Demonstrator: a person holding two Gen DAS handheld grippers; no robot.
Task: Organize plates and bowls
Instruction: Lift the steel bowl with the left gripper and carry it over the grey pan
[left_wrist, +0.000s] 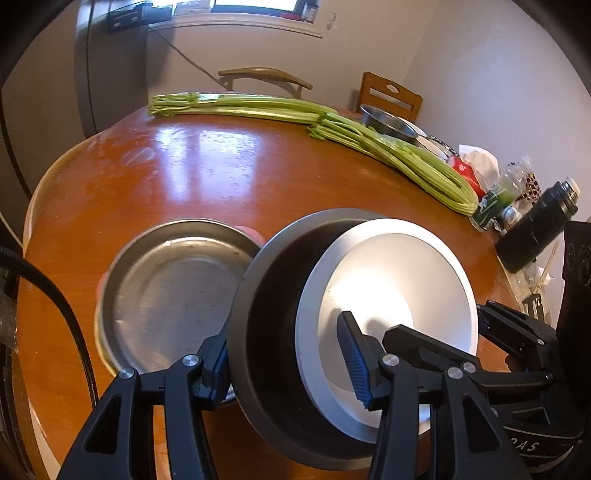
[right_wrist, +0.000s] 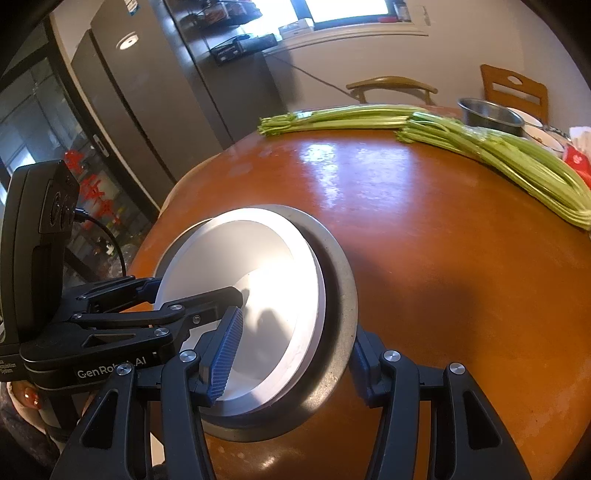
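Both wrist cameras look steeply down along their grippers, very close to the stacked bowls (left_wrist: 332, 332), from opposite sides. The 2 views share the round table (right_wrist: 443, 258), celery (left_wrist: 258, 107), probably the same window.

Both tools (right_wrist: 288, 354) gripping stacked bowls (right_wrist: 332, 295).

- We see a glossy, polished wooden surface (left_wrist: 177, 162) that throws back window light.
- The grey bowl (left_wrist: 266, 332) looks like dull brushed metal.
- The white bowl (left_wrist: 399, 266) inside it is smooth, with a soft sheen.
- The flat pan (left_wrist: 166, 295) is scuffed steel.
- The jaws carry ribbed blue pads (right_wrist: 225, 354).
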